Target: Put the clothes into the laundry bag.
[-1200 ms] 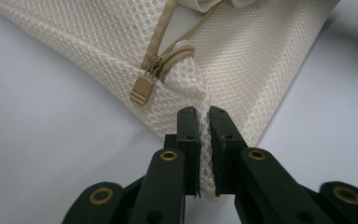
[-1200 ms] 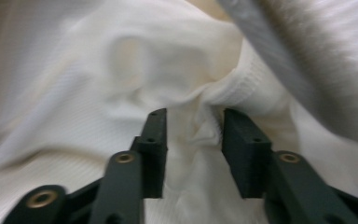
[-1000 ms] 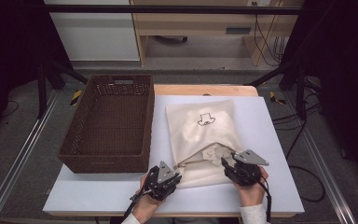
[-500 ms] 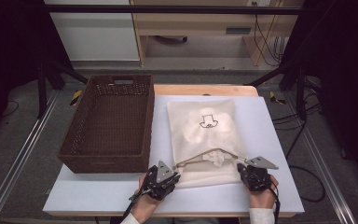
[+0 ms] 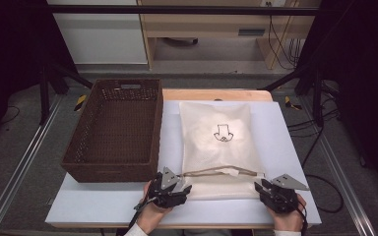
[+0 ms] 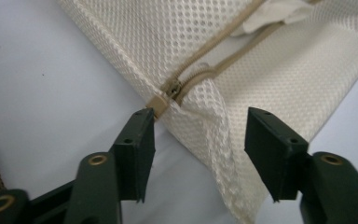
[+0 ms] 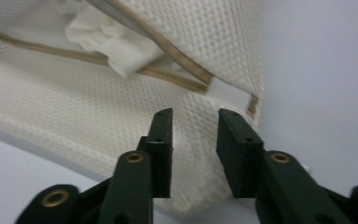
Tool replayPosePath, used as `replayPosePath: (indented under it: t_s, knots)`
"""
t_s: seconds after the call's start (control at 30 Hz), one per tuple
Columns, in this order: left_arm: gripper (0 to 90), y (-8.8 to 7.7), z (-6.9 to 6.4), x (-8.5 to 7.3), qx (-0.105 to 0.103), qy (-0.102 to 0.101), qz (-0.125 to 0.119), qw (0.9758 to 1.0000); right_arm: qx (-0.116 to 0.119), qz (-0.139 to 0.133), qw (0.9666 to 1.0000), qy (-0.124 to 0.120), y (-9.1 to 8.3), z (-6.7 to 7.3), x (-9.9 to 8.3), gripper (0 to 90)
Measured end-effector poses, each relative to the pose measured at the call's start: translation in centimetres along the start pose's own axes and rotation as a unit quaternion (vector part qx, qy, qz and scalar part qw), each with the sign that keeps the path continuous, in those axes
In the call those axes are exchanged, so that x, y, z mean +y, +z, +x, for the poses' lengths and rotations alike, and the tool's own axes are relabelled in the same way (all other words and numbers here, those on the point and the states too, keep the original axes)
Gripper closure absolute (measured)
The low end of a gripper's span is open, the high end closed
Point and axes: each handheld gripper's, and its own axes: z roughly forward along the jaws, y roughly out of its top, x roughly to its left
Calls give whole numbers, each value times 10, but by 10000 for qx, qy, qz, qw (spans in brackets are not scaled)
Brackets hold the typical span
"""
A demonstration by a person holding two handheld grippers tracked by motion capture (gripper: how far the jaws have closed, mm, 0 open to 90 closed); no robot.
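Both tools sit at the tabletop's [image 5: 295,147] near edge. A brown basket [image 5: 115,130] stands at left; right of it lies the cream mesh bag [image 5: 219,147]. Left tool [image 5: 177,187], jaws just opened, straddles the zipper pull [image 6: 171,88]. Right tool [image 5: 264,188], jaws just parted, grips nothing at the bag's near right corner.

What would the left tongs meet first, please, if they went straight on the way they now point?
Most likely the near corner of the mesh bag: a raised fold of its mesh lies between the open left tongs, whose jaws have just been opening, with the zipper pull just beyond. Depth is hard to judge.
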Motion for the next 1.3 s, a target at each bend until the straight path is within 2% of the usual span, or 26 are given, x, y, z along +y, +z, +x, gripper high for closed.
replayPosePath:
  t_s: [0.03,0.13,0.17,0.2,0.3,0.33,0.37,0.4,0.43,0.47,0.5,0.53,0.57,0.63,0.77,0.8,0.83,0.87,0.9,0.97,1.03,1.13,1.17,1.2,1.27,1.3]
  knots:
    - [405,0,0,0,0,0,0,10000,32,-75,9999,-103,1,4,4,610]
    - [464,9,3,-1,-9,-120,207,9997,397,-194,9987,-252,11,21,17,614]
    - [478,9,3,-1,-9,-120,207,9997,397,-194,9987,-252,11,21,17,614]
    - [498,14,3,-3,0,-183,327,9993,600,-159,9976,-321,23,33,27,621]
    - [540,15,3,-4,31,-171,280,9995,686,-129,9967,-404,38,43,36,604]
    - [597,15,4,-3,-116,-221,289,9993,665,-45,9967,-467,52,52,43,589]
    - [645,15,4,-3,-116,-221,289,9993,665,-45,9967,-467,52,52,43,589]
    - [711,16,4,-3,-185,-194,299,9992,558,-50,9970,-532,65,56,52,645]
    - [747,16,4,-3,-185,-194,299,9992,558,-50,9970,-532,65,56,52,645]
    - [796,16,2,-2,-175,-119,328,9992,450,-20,9978,-481,79,58,60,827]
    - [812,16,2,-2,-175,-119,328,9992,450,-20,9978,-481,79,58,60,827]
    - [827,15,2,-2,-172,-88,326,9993,448,18,9984,-337,93,56,66,890]
    - [833,15,2,-2,-172,-88,326,9993,448,18,9984,-337,93,56,66,890]
    - [840,12,2,-1,-214,-67,363,9991,355,199,9990,-186,115,57,72,897]
    - [847,8,2,0,-249,-5,376,9990,190,130,9997,-99,126,56,80,900]
    - [847,7,2,0,-293,-7,365,9989,-120,42,9998,-126,134,55,85,900]
    - [848,7,2,0,-300,-9,369,9989,-299,-23,9995,-69,137,53,86,900]
    - [847,7,2,0,-300,-9,369,9989,-299,-23,9995,-69,137,53,86,900]
    - [847,8,2,0,-298,14,389,9988,-600,-149,9981,-21,141,55,86,900]
    - [846,9,3,-1,-318,15,392,9987,-681,-165,9975,-77,142,57,86,895]
    - [840,10,3,-2,-343,-30,368,9987,-561,-198,9981,-128,138,57,86,871]
    - [818,9,3,-2,-349,-16,307,9989,161,-175,9997,55,108,51,81,714]
    - [804,9,3,-2,-349,-16,307,9989,161,-175,9997,55,108,51,81,714]
    - [797,9,3,-2,-349,-16,305,9989,410,-313,9987,-24,82,48,75,675]
    - [785,9,1,-2,-292,9,265,9992,360,-419,9983,-172,55,42,67,620]
    - [781,9,1,-2,-292,9,265,9992,360,-419,9983,-172,55,42,67,620]
